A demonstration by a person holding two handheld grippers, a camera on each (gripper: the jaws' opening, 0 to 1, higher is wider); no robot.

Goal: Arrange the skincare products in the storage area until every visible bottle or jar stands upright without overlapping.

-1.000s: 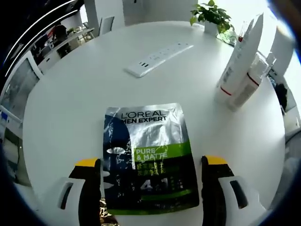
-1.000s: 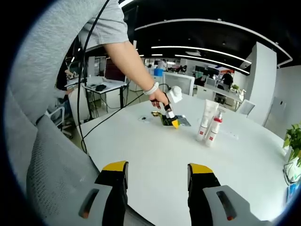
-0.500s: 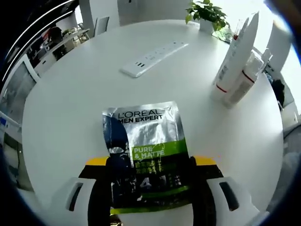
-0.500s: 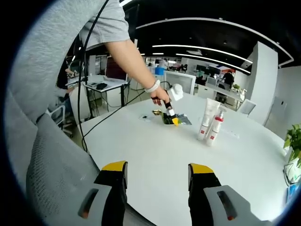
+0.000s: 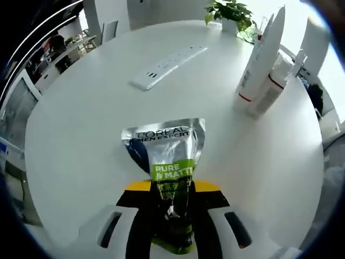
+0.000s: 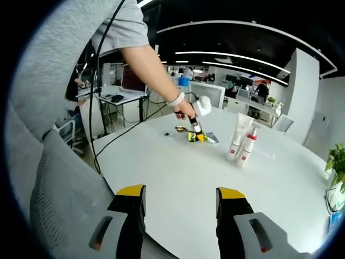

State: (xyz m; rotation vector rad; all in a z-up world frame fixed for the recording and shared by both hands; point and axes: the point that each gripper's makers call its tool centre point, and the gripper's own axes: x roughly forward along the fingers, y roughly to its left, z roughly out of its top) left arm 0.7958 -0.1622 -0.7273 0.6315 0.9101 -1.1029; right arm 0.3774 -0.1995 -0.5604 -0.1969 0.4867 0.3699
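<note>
Two yellow-tipped jaws of the left gripper (image 5: pixel 171 190) are pressed together on the lower part of a silver, dark blue and green face-mask sachet (image 5: pixel 167 156), which buckles and narrows between them while its upper edge, printed L'OREAL MEN EXPERT, fans out on the round white table (image 5: pixel 81 135). Beyond the sachet lies a white power strip (image 5: pixel 168 66), and to the right a tall white tube (image 5: pixel 260 56) stands upright with a smaller white bottle (image 5: pixel 274 83) with a red band just beside it; a potted green plant (image 5: pixel 227 11) sits at the far edge. The right gripper (image 6: pixel 180 199) hovers above the near edge of the table with its jaws apart and nothing between them, well away from the left gripper (image 6: pixel 195 133) and the two upright containers
</note>
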